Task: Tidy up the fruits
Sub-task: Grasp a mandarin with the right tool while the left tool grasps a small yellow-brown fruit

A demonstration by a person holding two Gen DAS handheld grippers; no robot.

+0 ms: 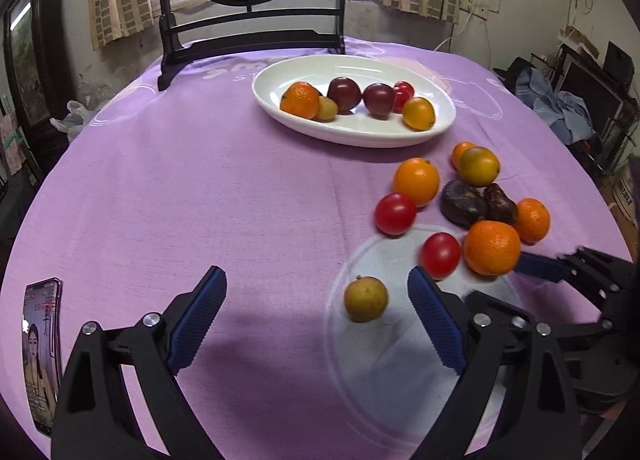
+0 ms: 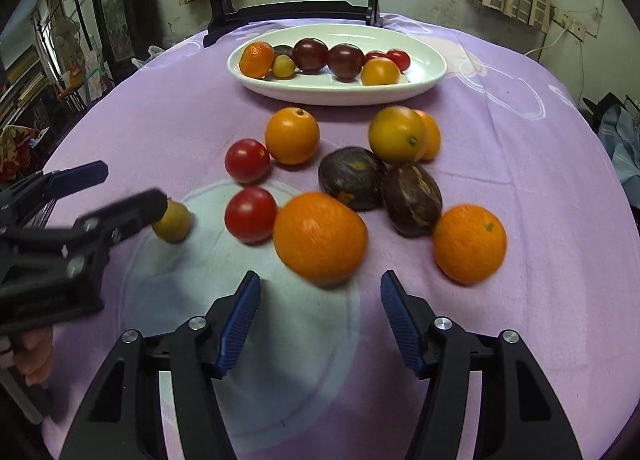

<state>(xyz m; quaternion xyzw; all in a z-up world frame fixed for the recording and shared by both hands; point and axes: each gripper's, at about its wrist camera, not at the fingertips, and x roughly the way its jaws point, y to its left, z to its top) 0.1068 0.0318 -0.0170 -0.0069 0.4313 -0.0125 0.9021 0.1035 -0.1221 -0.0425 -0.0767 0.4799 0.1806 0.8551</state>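
The left gripper [image 1: 316,310] stands with jaws wide and empty; the small yellow-green fruit [image 1: 365,298] lies on the bench between them, nearer the right-hand jaw. The right gripper [image 2: 320,318] is also unclamped, with the large orange [image 2: 320,238] just ahead of its jaw tips, centred.

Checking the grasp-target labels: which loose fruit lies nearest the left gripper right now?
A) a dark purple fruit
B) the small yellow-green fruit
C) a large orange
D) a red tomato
B: the small yellow-green fruit lies on the purple cloth just ahead of the left gripper, whose jaws stand wide open; the tomatoes and oranges lie farther off to the right.
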